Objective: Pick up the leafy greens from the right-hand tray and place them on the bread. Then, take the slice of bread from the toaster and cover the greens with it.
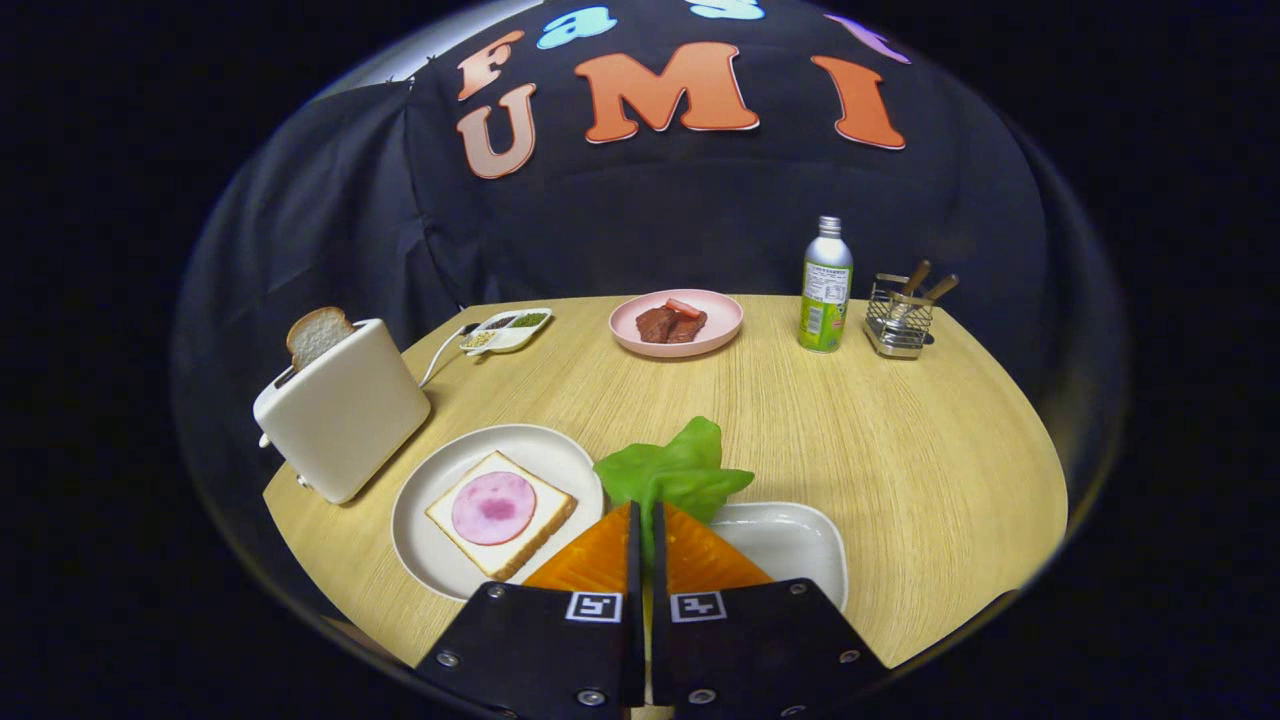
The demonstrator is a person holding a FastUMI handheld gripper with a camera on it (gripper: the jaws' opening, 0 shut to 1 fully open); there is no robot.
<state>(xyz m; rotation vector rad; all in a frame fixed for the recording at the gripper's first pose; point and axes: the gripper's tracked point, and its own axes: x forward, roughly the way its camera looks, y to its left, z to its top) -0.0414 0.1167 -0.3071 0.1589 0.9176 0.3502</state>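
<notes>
The hand-held gripper points forward and a little down. Its two orange fingers sit side by side with only a thin gap between them. They are pressed together on the stem of the leafy greens, which stick out past the tips. Behind the fingers are two black blocks, each with a small square marker.

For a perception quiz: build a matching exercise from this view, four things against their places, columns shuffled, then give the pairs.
Things:
1. leafy greens
2. slice of bread
3. ham slice
4. bottle

Places:
A. standing beside the wire utensil holder
B. sticking up from the toaster
C. pinched between the fingers of the gripper
D. lying on the bread on the white plate

Pairs: 1-C, 2-B, 3-D, 4-A
</notes>
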